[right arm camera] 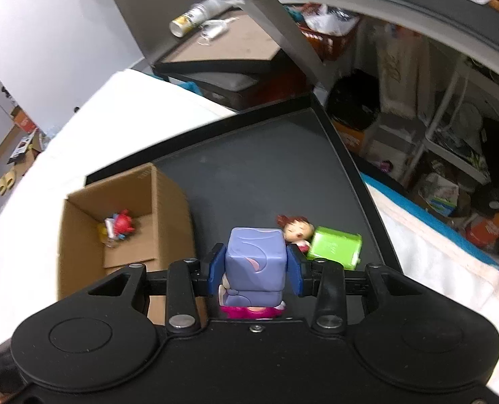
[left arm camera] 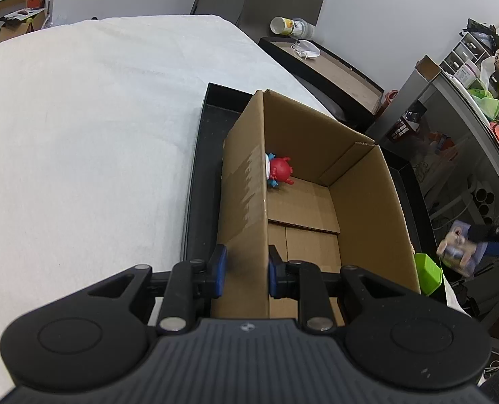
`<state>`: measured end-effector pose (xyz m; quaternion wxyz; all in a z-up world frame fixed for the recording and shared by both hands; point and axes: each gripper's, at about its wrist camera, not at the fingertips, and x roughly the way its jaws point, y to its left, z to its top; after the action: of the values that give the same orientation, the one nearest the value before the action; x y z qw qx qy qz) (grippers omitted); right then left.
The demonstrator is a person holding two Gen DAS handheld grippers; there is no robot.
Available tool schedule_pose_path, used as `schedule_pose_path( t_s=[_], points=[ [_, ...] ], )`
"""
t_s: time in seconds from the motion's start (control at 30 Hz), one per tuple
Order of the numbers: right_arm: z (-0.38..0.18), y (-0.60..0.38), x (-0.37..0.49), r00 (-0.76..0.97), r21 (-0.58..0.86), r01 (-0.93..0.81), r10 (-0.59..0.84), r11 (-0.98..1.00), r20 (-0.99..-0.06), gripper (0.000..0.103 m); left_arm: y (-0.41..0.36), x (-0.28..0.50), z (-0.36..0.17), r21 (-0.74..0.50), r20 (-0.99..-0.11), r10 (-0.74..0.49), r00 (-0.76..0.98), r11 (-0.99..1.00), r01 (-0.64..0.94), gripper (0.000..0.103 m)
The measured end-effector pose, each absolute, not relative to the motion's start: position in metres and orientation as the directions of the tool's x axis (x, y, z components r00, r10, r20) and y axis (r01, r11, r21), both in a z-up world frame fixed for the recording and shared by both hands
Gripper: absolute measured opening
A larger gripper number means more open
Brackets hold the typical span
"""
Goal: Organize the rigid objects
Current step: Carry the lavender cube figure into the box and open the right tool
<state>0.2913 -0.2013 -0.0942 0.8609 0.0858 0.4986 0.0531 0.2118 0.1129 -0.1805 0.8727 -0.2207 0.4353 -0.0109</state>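
Observation:
An open cardboard box stands in a black tray on a white cloth. My left gripper is shut on the box's near-left wall. A red and blue toy figure lies inside the box; it also shows in the right wrist view. My right gripper is shut on a purple block-headed toy figure, held above the tray to the right of the box. A small brown-haired doll and a green box lie on the tray just beyond it.
The white cloth-covered table extends left of the tray. A low black-edged table with a tipped cup stands behind. Cluttered shelves stand to the right. A green box sits right of the cardboard box.

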Motion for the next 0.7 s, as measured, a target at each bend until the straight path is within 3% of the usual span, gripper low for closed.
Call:
schedule_pose_path(
  t_s=[0.7],
  points=[
    [-0.054,-0.137,0.306,0.535,0.228,-0.156,0.276,0.961,-0.799,0.038,0.113,0.211,-0.181,-0.401,-0.756,-0.218,0.618,0.899,-0.174,0.023]
  ],
)
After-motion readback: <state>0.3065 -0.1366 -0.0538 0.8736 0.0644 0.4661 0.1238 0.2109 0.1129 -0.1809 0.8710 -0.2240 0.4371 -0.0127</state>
